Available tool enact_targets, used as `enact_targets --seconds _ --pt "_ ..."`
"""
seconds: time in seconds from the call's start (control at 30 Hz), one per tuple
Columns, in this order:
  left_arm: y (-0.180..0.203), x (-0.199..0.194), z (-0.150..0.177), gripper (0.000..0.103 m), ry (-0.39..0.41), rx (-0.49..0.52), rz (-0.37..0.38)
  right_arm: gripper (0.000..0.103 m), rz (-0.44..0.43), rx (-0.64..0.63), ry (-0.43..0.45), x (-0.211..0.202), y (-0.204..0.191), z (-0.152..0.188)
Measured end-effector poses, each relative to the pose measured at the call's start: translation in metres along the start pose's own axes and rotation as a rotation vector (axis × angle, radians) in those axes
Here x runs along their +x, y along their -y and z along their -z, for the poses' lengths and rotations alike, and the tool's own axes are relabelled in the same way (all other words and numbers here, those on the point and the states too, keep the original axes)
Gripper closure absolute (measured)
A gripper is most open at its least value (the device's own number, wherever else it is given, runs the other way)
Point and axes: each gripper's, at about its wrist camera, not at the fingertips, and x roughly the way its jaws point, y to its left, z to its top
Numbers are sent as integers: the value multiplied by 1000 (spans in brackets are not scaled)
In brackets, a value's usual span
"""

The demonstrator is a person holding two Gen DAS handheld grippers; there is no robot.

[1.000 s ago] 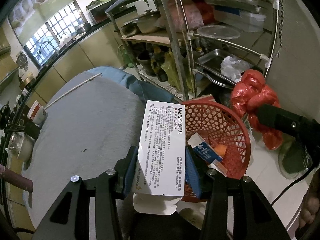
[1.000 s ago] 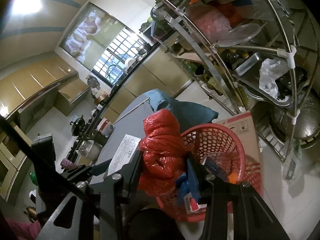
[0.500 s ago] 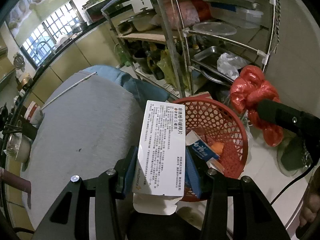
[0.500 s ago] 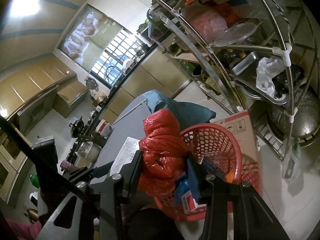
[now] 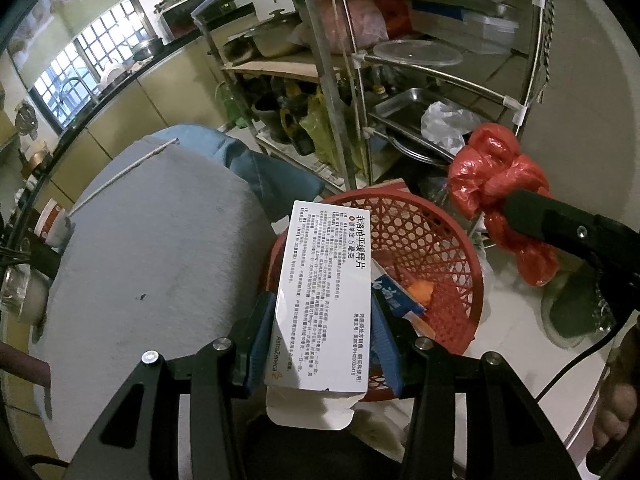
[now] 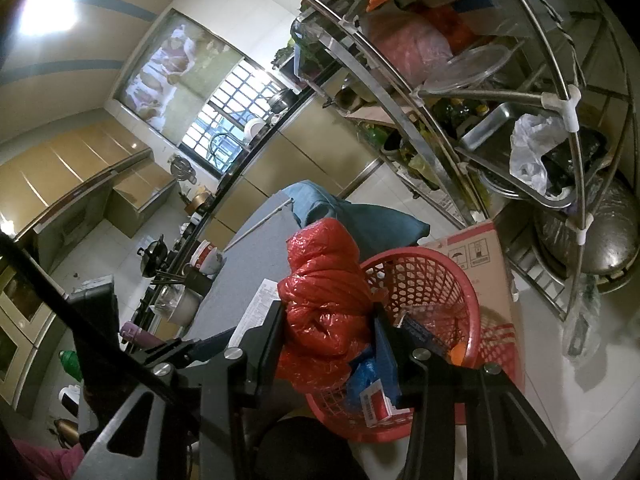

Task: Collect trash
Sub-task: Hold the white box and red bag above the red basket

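My left gripper (image 5: 322, 320) is clamped on the white medicine box (image 5: 322, 300), my right gripper (image 6: 328, 332) on the red plastic bag (image 6: 326, 304). Both hang at the red basket (image 5: 452, 248) rim; I'd centre over it before letting go.

Left claw (image 5: 324, 320): black arms, blue pads (image 5: 262, 332), 4 silver screws.
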Motion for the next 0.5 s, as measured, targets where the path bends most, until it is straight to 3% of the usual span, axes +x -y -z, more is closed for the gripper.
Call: enact_targets --seconds 0.5 --pt "-1 4 0 54 -2 -5 33 58 11 -7 -1 2 1 0"
